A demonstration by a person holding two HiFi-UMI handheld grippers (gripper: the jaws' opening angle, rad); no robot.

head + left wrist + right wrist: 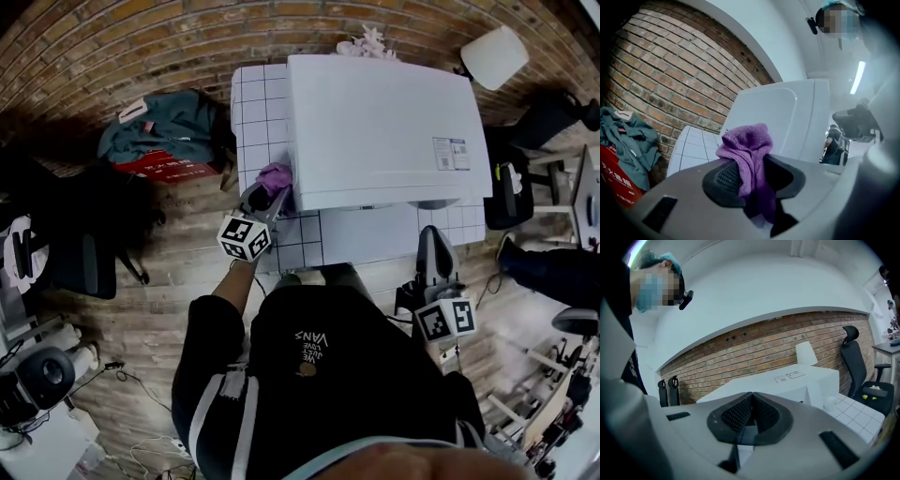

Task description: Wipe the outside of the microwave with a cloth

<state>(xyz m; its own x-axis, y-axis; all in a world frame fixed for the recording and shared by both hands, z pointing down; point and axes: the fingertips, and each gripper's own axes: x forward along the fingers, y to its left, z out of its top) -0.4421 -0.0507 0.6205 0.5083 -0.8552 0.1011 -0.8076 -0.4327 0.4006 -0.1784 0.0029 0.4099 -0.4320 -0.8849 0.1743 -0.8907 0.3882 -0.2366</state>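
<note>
At the near left corner of the white microwave (pixel 375 122), the left gripper (pixel 270 194) pinches a bunched purple cloth (pixel 276 176) between its jaws. The wad is touching the casing there, or all but. From that claw the oven's body stretches off to the right, its long axis running across the tiled table (pixel 255 103). The right gripper (pixel 432 240) hangs close to the person's body, jaws pressed together on nothing, well apart from the cloth. I'd judge the left gripper is the one placed to wipe.
</note>
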